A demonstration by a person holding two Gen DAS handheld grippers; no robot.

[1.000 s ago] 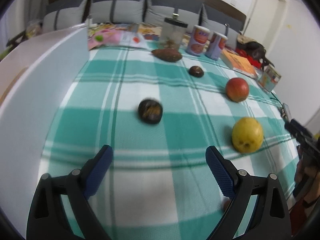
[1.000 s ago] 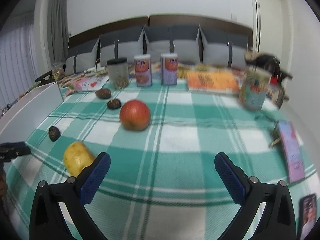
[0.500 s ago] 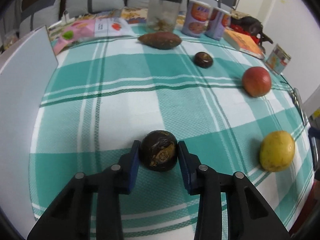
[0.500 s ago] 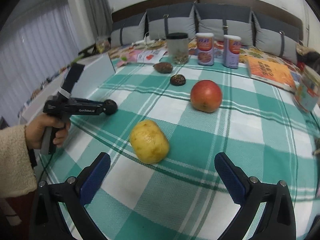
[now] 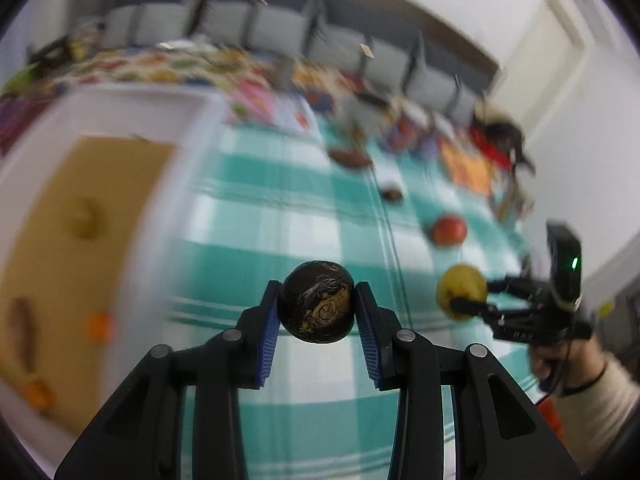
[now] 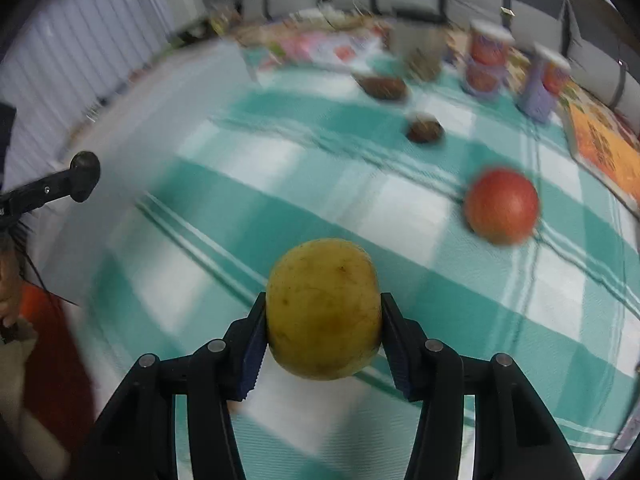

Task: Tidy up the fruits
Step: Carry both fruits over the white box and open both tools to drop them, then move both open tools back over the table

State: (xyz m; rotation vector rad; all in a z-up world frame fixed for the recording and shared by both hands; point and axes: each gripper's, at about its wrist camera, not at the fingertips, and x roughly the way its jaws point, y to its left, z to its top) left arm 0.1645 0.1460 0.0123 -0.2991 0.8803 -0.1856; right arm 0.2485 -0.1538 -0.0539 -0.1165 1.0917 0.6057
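Soft, even room light, no strong shadows or glare. Round fisheye views, dark at the corners, bent at the edges. Sharp up close, but bed and back wall smeared by motion blur.

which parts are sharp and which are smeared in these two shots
Left wrist view: the left gripper and the dark fruit it clamps are sharp, while the cloth, white box and red fruit are motion-smeared. Right wrist view: the right gripper and yellow fruit are crisp, the background streaked. Both bend at the fisheye rim.
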